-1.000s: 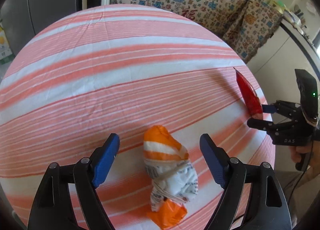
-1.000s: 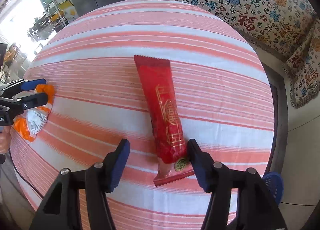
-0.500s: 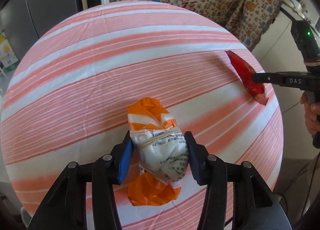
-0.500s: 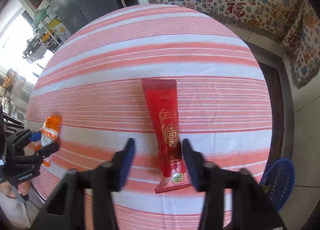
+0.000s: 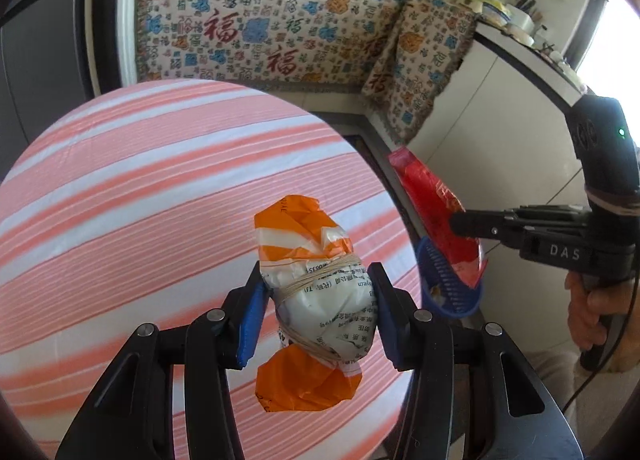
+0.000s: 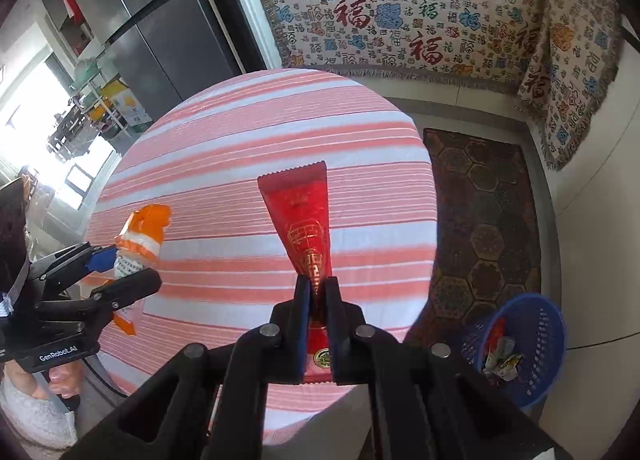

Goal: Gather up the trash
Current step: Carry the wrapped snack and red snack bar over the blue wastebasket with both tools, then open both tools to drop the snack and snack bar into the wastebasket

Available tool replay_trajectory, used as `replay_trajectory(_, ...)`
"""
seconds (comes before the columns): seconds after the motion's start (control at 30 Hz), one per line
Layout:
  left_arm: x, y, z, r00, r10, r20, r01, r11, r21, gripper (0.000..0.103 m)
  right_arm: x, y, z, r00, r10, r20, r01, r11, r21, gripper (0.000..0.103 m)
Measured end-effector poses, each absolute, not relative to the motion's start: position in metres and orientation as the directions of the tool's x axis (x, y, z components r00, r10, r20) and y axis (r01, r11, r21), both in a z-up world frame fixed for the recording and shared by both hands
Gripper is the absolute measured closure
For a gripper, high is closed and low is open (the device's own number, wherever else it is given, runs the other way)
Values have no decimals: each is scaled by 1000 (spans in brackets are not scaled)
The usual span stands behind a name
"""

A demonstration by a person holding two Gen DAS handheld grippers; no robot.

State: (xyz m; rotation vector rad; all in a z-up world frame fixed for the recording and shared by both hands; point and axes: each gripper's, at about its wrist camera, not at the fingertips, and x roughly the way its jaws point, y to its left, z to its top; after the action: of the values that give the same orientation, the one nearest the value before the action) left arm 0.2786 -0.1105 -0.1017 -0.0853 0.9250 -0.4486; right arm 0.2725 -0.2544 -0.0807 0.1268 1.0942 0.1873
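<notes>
My left gripper (image 5: 316, 300) is shut on an orange and white plastic bag bundle (image 5: 316, 292) tied with string, held up above the round striped table (image 5: 140, 200). My right gripper (image 6: 318, 296) is shut on the lower part of a long red snack wrapper (image 6: 302, 216), also lifted off the table. In the left wrist view the right gripper (image 5: 456, 222) holds the red wrapper (image 5: 428, 196) above a blue mesh basket (image 5: 444, 280) on the floor. The right wrist view shows the left gripper (image 6: 120, 268) with the bundle (image 6: 140, 236) at the left.
The blue basket (image 6: 536, 328) stands on the floor right of the table and holds a few scraps. A patterned rug (image 6: 480, 220) lies beyond it. A patterned cloth (image 6: 400, 8) covers the bench behind, and a dark fridge (image 6: 152, 20) stands at the back left.
Both grippers closed on their items, the left on the bag bundle and the right on the red wrapper. Both then rose off the table with them, the table dropping away in both views.
</notes>
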Motion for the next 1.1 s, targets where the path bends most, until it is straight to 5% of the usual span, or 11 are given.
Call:
replay_trajectory(0.3, 280, -183, -107, 455, -455, -765, 398, 873, -282, 53, 251, -311, -87, 474, 225, -851, 2, 967, 257, 96)
replay_trajectory(0.63, 283, -326, -95, 383, -554, -739, 530, 787, -315, 53, 198, -435, -87, 485, 67, -872, 223, 954, 198, 96)
replay_trajectory(1.1, 301, -495, -193, 191, -543, -817, 565, 742, -361, 53, 145, -585, -179, 437, 2, -900, 494, 835, 242, 96)
